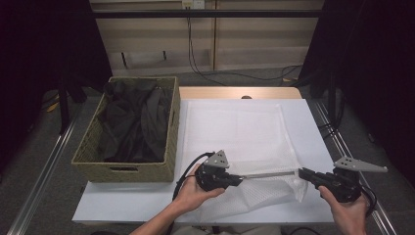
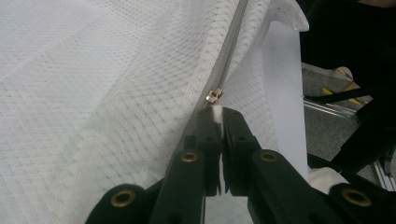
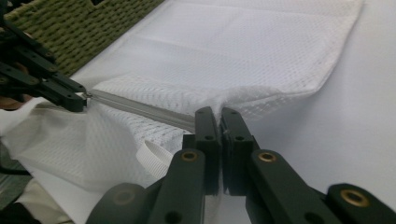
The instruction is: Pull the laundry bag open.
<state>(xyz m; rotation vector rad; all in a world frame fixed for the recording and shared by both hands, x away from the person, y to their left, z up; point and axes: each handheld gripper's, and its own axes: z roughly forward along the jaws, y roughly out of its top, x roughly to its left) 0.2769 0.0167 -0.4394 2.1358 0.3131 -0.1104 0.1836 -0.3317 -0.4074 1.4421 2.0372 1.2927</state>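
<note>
A white mesh laundry bag [image 1: 235, 127] lies flat on the white table, its zipper edge [image 1: 266, 174] lifted and stretched taut near the front. My left gripper [image 1: 239, 179] is shut on the zipper pull [image 2: 214, 96], its jaws pinched on the small white tab just below the metal slider. My right gripper [image 1: 302, 172] is shut on the bag's corner at the far end of the grey zipper [image 3: 140, 108]. In the right gripper view the left gripper [image 3: 79, 100] shows at the left, holding the zipper's other end. The mesh bag [image 3: 261, 56] spreads out behind.
A woven basket [image 1: 128, 169] holding dark clothes [image 1: 132, 122] stands at the table's left. A wooden board [image 1: 235, 92] runs along the far edge. A white loop strap [image 3: 152, 156] hangs under the bag's front. Cables trail on the floor beyond.
</note>
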